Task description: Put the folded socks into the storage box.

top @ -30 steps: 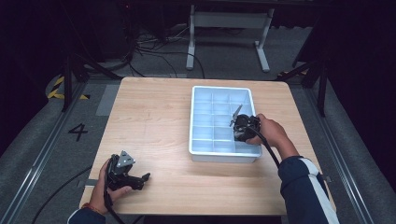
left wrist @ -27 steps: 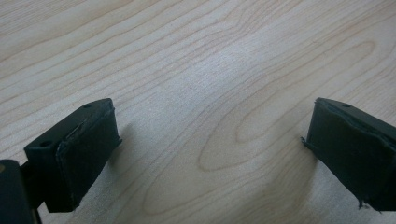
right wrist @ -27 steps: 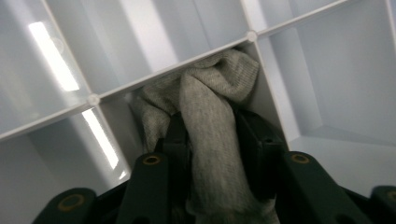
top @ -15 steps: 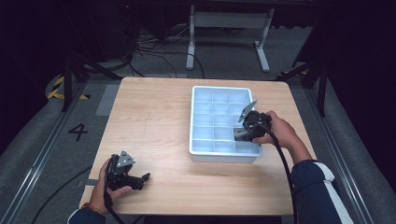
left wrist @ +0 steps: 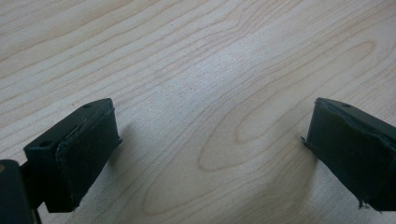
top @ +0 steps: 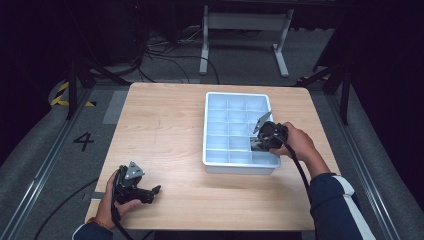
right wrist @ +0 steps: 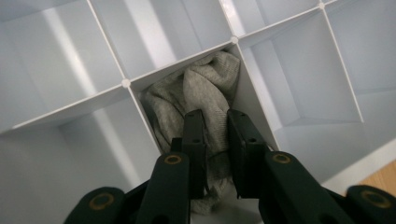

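The right gripper pinches grey cloth down into a compartment of the white tray, apparently stowing it; the left gripper rests released on the table.

You are working in a lab or recording studio, not a home. Your light wooden tabletop stands alone on grey carpet, with dark, unlit surroundings on every side. A painted number 4 and a strip of yellow-and-black hazard tape mark the floor to your left. Loose black cables trail across the floor beyond the far edge, beside the feet of a grey metal stand.
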Motion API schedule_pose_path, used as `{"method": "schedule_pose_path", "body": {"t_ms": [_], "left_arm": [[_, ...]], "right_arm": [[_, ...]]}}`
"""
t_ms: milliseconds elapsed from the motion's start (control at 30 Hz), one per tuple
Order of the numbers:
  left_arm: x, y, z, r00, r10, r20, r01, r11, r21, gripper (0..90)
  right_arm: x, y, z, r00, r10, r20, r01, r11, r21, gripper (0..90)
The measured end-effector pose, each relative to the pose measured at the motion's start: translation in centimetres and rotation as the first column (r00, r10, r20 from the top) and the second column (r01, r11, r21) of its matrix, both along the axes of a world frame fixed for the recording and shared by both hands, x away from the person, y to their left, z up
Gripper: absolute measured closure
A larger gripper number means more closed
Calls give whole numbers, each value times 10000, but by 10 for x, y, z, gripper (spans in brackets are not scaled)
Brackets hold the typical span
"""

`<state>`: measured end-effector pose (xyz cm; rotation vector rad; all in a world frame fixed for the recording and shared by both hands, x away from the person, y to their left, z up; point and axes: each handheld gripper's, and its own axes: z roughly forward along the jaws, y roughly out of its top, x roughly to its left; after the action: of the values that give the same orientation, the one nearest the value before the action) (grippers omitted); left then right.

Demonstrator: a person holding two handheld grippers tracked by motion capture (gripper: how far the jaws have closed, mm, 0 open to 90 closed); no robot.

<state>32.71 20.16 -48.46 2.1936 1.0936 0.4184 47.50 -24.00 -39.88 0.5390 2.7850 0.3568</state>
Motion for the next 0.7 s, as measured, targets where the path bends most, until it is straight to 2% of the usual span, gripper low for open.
{"method": "schedule_pose_path", "body": {"t_ms": [133,300,467,700], "left_arm": [[0,0,0,10000,6,4,-7,10000,29,26],[0,0,0,10000,-19,8,19,10000,17,26],[0,0,0,10000,2,0,-2,10000,-3,26],[0,0,0,10000,-15,0,15,10000,15,26]], "right_arm": [[2,1,-3,9999,-113,-81,112,9999,-11,789],[2,4,-6,10000,-56,-11,56,9996,-269,790],[0,4,-11,9999,-141,41,141,9998,-139,788],[-3,1,-9,9998,-179,69,178,9998,69,761]]}}
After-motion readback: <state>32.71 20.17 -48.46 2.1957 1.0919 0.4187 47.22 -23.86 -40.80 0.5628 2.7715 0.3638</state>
